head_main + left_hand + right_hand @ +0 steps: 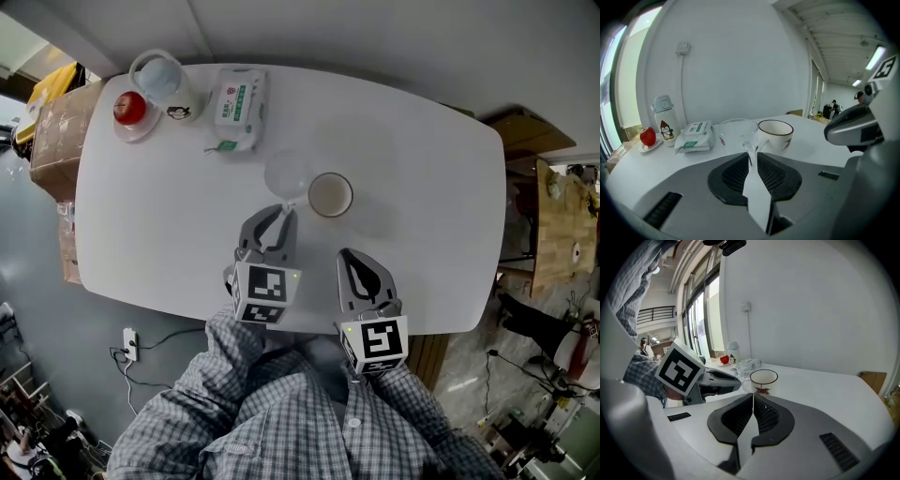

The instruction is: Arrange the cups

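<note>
The step in hand looks like the pickup of the glass cup. It stands upright near the middle of the table, just beside the white mug, which is on its right in the head view. The left tongs are closed on the glass cup's handle, which sits pinched at their tips in the left gripper view. The cup seems to rest on the table. The right tongs are closed and empty, held near the table edge and pointing toward the mug.

The next move probably calls for a steady lift or slide by that thin handle. The cup must stay upright and clear of the mug beside it. The handle is smooth, so it may twist in the grip.

As for writing, the pack of wipes at the far side has a green and white label, but its print is too small to read. The bottle beside it shows a penguin picture, and the mug has a small red mark on its side.
</note>
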